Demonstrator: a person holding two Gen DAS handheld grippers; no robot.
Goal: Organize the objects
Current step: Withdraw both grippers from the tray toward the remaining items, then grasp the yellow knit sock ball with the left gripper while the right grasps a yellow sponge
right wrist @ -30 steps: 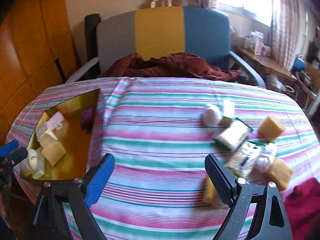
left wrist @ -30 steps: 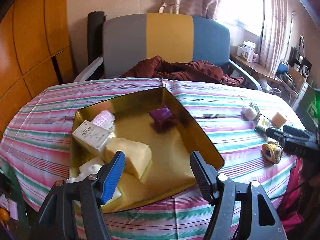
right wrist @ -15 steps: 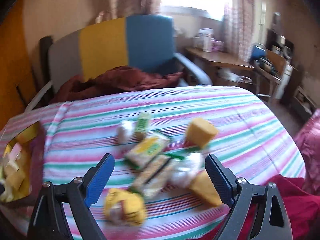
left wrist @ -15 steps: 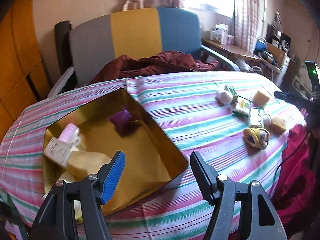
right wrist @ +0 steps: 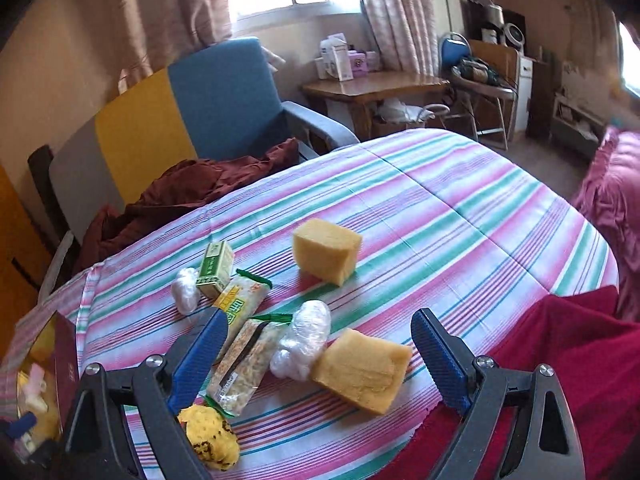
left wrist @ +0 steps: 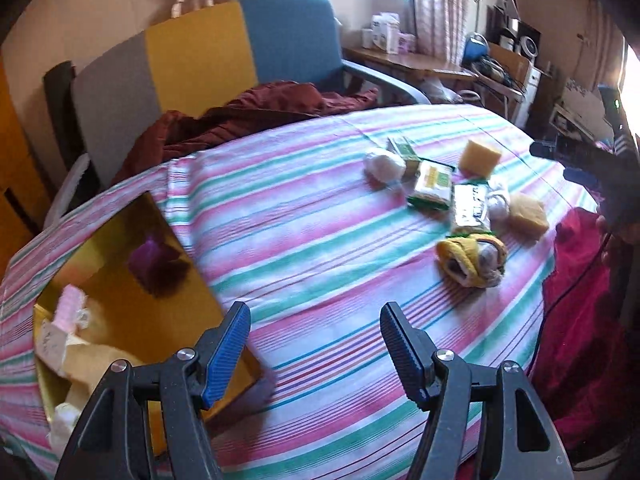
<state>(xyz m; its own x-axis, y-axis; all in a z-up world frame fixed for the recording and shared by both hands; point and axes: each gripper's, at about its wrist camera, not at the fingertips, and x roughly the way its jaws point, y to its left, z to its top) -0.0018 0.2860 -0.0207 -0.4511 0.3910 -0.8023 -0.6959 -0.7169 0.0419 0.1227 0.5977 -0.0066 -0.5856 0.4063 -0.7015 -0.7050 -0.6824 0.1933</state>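
The striped tablecloth point(right wrist: 460, 216) had the leftover clutter bunched right under the right gripper point(right wrist: 320, 354), whose jaws stood wide apart with nothing in them, while the left gripper point(left wrist: 316, 340) hung empty and spread too, with the gold tin point(left wrist: 120, 308) just off its left finger. The near sponge point(right wrist: 362, 372) sat square between the right fingers, touching the plastic-wrapped ball point(right wrist: 304, 338) on its left. I'd say the trick was dropping straight over the sponge, squeezing it gently across its short sides, and keeping the left finger off that ball and the noodle packet point(right wrist: 244, 364) beside it.
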